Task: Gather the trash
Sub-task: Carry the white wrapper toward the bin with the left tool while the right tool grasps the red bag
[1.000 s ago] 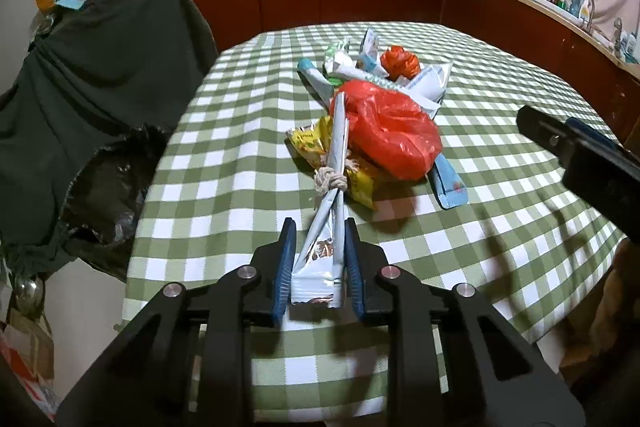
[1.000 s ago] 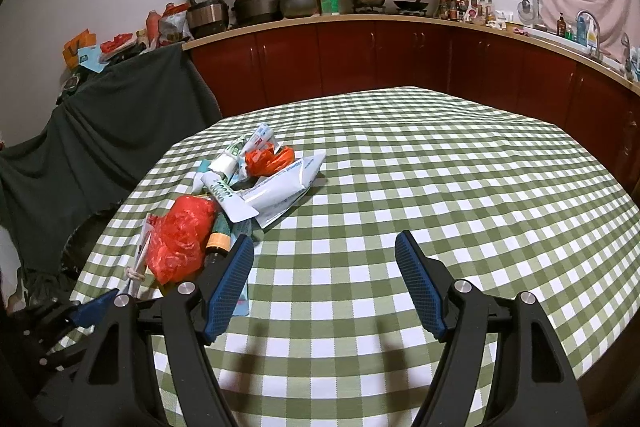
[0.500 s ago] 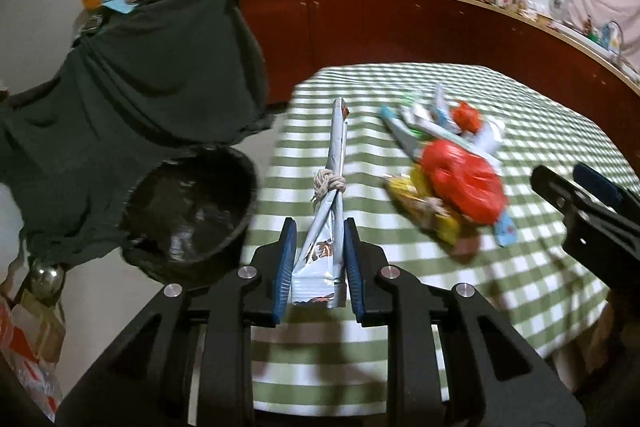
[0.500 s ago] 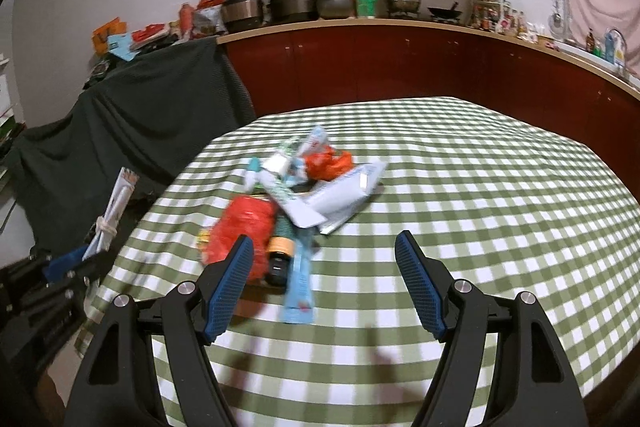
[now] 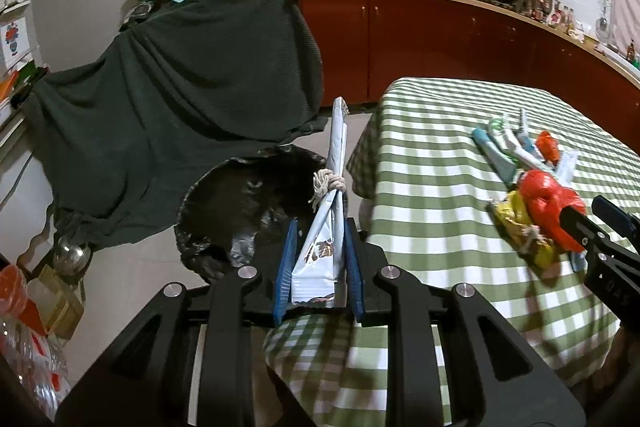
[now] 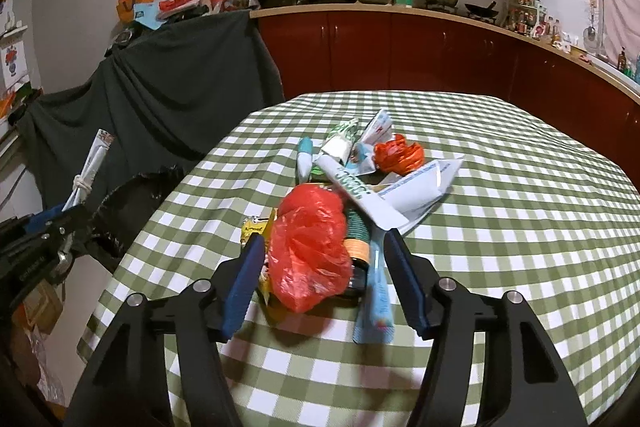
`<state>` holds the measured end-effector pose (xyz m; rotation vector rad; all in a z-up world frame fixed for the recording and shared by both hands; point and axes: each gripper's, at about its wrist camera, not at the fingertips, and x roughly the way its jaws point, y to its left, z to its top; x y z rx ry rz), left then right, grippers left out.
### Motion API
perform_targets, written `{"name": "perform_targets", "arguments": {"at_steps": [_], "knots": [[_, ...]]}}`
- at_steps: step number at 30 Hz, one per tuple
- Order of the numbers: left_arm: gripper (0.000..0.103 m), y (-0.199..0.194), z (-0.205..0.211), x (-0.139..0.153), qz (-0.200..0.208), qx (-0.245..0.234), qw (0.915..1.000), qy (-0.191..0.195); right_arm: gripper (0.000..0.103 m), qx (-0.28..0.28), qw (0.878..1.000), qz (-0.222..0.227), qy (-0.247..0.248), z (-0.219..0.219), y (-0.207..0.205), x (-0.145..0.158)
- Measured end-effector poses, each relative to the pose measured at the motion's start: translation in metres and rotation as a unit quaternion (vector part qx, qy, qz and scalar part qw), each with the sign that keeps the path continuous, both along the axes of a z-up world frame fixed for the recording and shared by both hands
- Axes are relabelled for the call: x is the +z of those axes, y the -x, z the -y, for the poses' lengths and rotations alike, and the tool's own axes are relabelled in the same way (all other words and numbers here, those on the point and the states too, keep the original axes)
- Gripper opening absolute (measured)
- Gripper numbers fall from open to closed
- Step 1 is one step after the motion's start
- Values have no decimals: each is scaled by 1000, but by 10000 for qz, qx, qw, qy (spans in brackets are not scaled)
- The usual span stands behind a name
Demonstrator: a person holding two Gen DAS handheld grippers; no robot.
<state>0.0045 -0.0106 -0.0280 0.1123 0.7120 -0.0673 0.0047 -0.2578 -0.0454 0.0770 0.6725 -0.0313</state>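
Gripping white string-tied wrapper (image 5: 325, 223), left gripper (image 5: 319, 267); right gripper (image 6: 326, 285) jaws spread around red bag (image 6: 308, 247).

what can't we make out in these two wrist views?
- Left wrist: inside of the black trash bag is dark, contents unreadable.
- Left wrist: print on the tied wrapper is partly covered by the left gripper fingers.
- Right wrist: items under the red plastic bag are hidden.
- Right wrist: whatever the dark cloth drapes.

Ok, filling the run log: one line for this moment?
left gripper: shut on string-tied white wrapper, over black-lined bin | right gripper: open, straddling crumpled red plastic bag
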Motion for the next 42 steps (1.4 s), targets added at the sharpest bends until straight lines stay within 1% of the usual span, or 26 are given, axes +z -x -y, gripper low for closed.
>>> {"name": "perform_targets", "arguments": {"at_steps": [2, 3, 4, 7, 13, 19, 30, 34, 42], "knots": [[23, -2, -4, -2, -20, 31, 10000, 13, 51, 58, 10000, -63, -1, -3, -4, -1], [23, -3, -5, -2, -29, 52, 10000, 22, 47, 92, 9999, -103, -10, -4, -5, -2], [23, -4, -6, -3, -36, 60, 10000, 25, 39, 131, 9998, -124, -23, -4, -6, -3], [23, -5, -9, -4, -61, 78, 9999, 41, 29, 184, 9997, -138, -40, -5, -5, -4], [23, -6, -6, -4, -95, 90, 9999, 64, 18, 226, 9997, -2, -48, -5, -1, -1], [23, -6, -7, -5, -89, 92, 9999, 59, 14, 268, 9996, 88, -38, -5, 1, 5], [23, -10, -13, -4, -39, 192, 9998, 44, 12, 213, 9991, 350, -41, -2, 3, 23], [23, -14, -22, -1, -13, 313, 9995, 12, 12, 376, 9984, 413, -42, -13, 0, 28], [23, -21, -45, 8, 139, 599, 9981, -61, 12, 820, 9946, 612, -164, -46, -21, 42]]}}
